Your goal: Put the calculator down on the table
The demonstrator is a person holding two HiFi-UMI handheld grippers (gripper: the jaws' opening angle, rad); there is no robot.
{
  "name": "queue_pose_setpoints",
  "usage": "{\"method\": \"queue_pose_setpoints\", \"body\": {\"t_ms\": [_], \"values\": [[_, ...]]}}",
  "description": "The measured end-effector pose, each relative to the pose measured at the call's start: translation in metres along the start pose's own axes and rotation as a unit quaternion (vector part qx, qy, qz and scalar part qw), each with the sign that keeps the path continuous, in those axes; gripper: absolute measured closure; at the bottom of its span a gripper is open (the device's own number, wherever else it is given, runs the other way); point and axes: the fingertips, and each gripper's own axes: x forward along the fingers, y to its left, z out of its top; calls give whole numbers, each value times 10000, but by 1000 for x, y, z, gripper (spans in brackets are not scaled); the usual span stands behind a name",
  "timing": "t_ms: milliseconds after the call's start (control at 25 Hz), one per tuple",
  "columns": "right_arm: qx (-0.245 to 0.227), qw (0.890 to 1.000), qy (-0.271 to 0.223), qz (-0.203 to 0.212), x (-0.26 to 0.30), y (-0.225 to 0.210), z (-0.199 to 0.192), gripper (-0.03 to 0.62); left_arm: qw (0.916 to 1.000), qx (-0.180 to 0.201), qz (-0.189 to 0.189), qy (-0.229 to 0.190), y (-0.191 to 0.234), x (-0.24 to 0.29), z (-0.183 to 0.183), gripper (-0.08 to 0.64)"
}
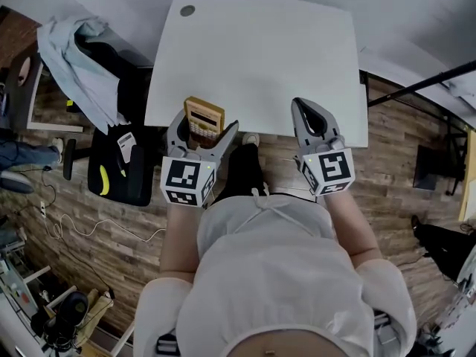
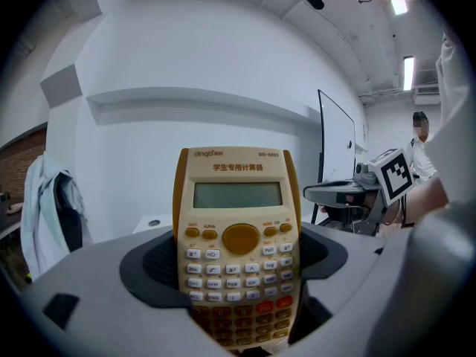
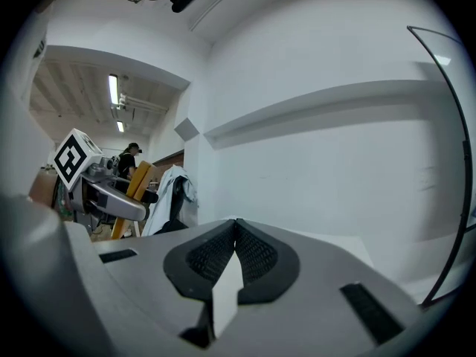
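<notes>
My left gripper (image 1: 202, 125) is shut on a yellow calculator (image 1: 204, 117), which stands upright over the near edge of the white table (image 1: 260, 58). In the left gripper view the calculator (image 2: 236, 244) faces the camera, its lower half clamped between the grey jaws, its screen and upper keys above them. My right gripper (image 1: 314, 117) hovers at the table's near edge to the right, jaws closed on nothing. The right gripper view shows its black pads (image 3: 256, 255) pressed together, with the left gripper (image 3: 111, 192) and the calculator (image 3: 137, 181) off to the left.
A chair draped with a pale blue garment (image 1: 82, 62) stands left of the table, with a black bag (image 1: 119, 169) beneath it. A round cable hole (image 1: 187, 10) marks the table's far left corner. Wood-pattern floor surrounds the table; cables lie at the left.
</notes>
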Motion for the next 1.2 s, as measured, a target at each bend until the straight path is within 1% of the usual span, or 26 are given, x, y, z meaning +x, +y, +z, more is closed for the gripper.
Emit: {"method": "queue_pose_setpoints", "body": {"t_ms": [200,400,600,800,1080,1200], "values": [[0,9998,208,-76,53,-27,-7,586,9997,-32,-150,186,35,62,-1,140],[213,9985,436,-243,109,-60,-16,586,9977,-51,-375,555,64,124,-9,140],[351,9969,622,-319,167,-80,-27,586,9942,-167,-524,924,103,174,-25,140],[513,9934,968,-347,213,-88,-55,586,9865,-262,-695,1462,129,216,-66,140],[680,9881,1335,-361,241,-96,-85,586,9736,-391,-881,2069,139,264,-110,140],[761,9853,1491,-343,253,-92,-102,586,9676,-342,-867,2347,148,278,-130,140]]}}
